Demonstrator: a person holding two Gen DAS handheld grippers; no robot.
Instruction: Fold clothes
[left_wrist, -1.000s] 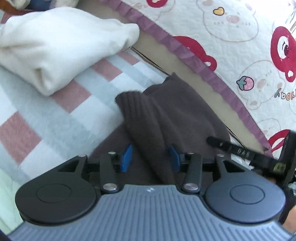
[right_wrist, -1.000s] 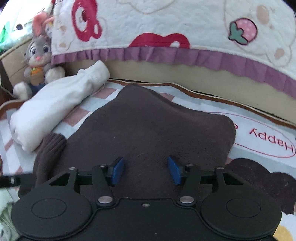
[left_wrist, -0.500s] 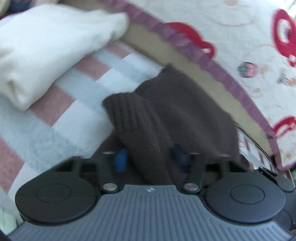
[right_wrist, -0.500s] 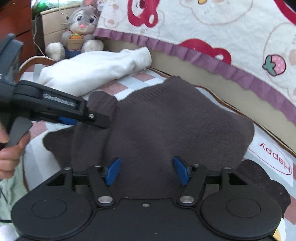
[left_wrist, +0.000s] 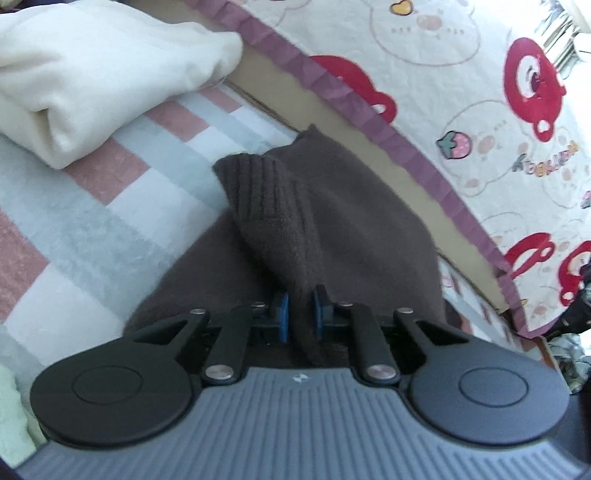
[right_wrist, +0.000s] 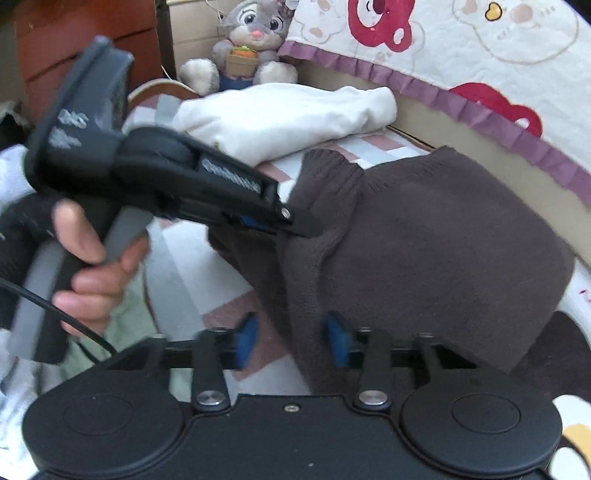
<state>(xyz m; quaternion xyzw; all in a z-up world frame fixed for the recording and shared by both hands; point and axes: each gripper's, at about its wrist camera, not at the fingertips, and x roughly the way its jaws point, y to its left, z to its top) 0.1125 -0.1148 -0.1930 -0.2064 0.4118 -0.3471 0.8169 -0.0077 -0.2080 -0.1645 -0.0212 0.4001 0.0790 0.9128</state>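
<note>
At the far left, a soft cream folded garment (left_wrist: 92, 74) is seen lying on a fleecy blanket (left_wrist: 85, 221) checked in pink, grey and white, with a grey plush rabbit (right_wrist: 247, 44) seated behind it. The brown knitted sweater (left_wrist: 332, 221) is spread on the blanket beside the cream bundle, its ribbed sleeve (left_wrist: 266, 195) laid over the body with the long axis running from near to far and the cuff pointing to the far left. The sleeve is pinched between the blue pads of the left gripper (left_wrist: 300, 314), whose jaws are closing. A fold of the sweater is bracketed by the closing jaws of the right gripper (right_wrist: 291, 338). On the right, a quilted cover (left_wrist: 480, 110) with a purple ruffle is draped.
</note>
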